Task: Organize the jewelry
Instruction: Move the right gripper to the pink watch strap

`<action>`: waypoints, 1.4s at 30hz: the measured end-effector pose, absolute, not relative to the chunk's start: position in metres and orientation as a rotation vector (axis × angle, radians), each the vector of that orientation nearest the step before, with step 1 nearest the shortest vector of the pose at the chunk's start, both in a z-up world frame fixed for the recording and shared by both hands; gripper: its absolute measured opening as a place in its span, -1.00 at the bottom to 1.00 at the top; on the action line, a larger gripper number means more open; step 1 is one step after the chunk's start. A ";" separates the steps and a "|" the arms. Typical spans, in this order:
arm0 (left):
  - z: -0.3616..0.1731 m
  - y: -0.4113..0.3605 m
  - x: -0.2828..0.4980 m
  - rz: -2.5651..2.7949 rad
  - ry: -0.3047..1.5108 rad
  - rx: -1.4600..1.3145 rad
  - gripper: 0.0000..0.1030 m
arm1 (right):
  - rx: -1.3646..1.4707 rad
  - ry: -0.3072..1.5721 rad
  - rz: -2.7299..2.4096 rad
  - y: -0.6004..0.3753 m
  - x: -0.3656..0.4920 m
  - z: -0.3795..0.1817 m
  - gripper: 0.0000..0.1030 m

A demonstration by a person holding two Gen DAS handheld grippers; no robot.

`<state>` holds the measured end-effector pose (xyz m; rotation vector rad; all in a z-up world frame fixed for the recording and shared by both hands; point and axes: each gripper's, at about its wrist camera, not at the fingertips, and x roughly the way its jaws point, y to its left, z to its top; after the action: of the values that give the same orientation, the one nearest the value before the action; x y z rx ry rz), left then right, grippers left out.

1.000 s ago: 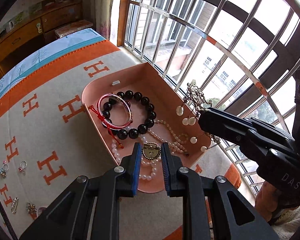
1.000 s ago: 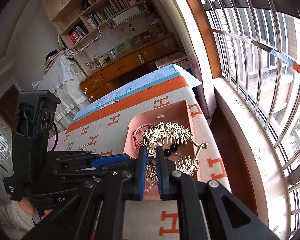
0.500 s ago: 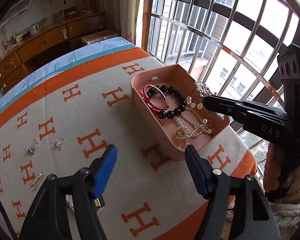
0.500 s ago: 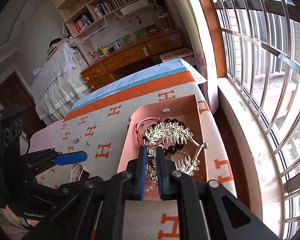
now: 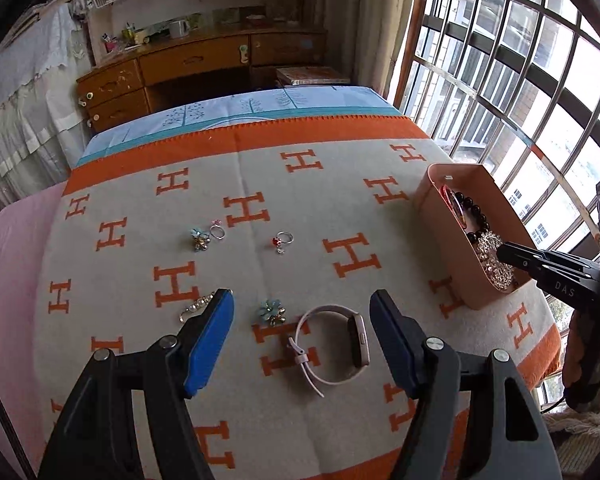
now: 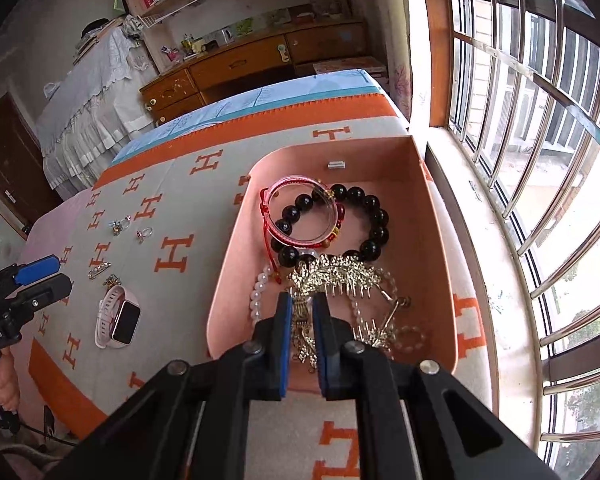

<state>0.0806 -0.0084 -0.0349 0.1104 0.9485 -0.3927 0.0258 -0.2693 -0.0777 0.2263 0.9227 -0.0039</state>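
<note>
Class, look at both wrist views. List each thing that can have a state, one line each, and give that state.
Left hand-held gripper: open, empty, above the watch.
Right hand-held gripper: jaws opening, gold hair comb between them.
Gold hair comb: lying in the tray.
Pink tray: uncovered, holding bracelets and pearls.
Watch: on the blanket, strap fastened in a loop.
Flower brooch: loose on the blanket.

- Our left gripper [image 5: 302, 338]: black plastic arms, blue pads, silver screws.
- Our right gripper [image 6: 300, 320]: identical; white "DAS" lettering; cream knit sleeve [image 5: 580, 428].
</note>
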 end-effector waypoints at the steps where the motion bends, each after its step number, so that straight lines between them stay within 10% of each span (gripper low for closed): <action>1: -0.032 -0.002 0.082 -0.384 0.939 0.094 0.39 | 0.217 0.902 -0.008 -0.268 0.023 -0.073 -0.70; 5: -0.019 0.017 0.083 -0.355 0.896 0.044 0.54 | 0.195 0.809 -0.005 -0.257 0.013 -0.053 -0.33; 42: -0.041 0.101 0.067 -0.236 0.908 0.061 0.55 | -0.125 0.958 0.328 -0.064 0.040 -0.065 -0.33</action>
<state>0.0669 0.1007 -0.0412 0.0611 0.9077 -0.2359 0.0403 -0.0641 -0.0647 -0.1250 0.9582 0.3276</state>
